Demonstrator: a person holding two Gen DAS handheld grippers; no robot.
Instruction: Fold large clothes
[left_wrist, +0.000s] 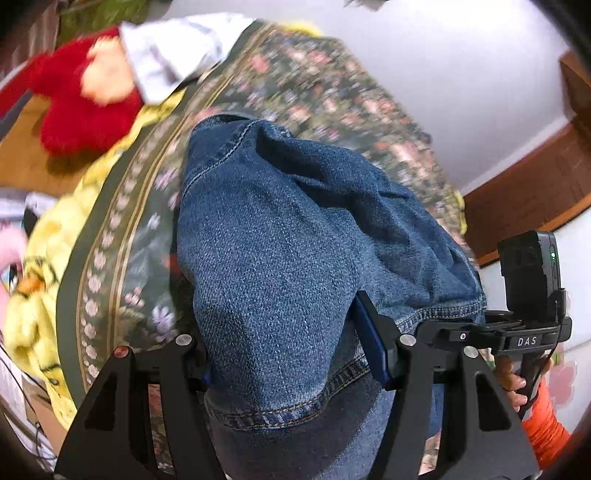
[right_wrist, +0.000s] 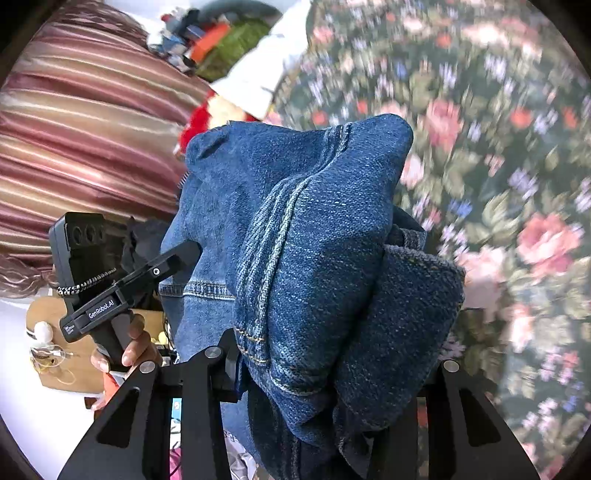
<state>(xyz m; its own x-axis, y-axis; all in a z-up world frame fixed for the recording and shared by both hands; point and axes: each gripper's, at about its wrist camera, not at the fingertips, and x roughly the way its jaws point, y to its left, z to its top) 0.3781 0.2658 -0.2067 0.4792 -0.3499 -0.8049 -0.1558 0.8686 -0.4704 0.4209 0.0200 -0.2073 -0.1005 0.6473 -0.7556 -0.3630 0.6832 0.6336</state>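
A blue denim garment (left_wrist: 280, 236) hangs bunched over my left gripper (left_wrist: 295, 354), which is shut on its hemmed edge; the fingertips are hidden under the cloth. The same denim garment (right_wrist: 317, 258) is draped over my right gripper (right_wrist: 328, 373), which is shut on a thick fold with a double-stitched seam. Both hold it lifted above a dark floral bedspread (left_wrist: 332, 92). The right gripper's body (left_wrist: 528, 295) shows at the right in the left wrist view, and the left gripper's body (right_wrist: 96, 280) shows at the left in the right wrist view.
A red plush toy (left_wrist: 81, 92), a white cloth (left_wrist: 173, 48) and a yellow blanket (left_wrist: 48, 258) lie along the bed's left side. A striped curtain (right_wrist: 85, 147) hangs at the left. The floral bedspread (right_wrist: 498, 184) spreads to the right. A wooden frame (left_wrist: 535, 192) borders the white wall.
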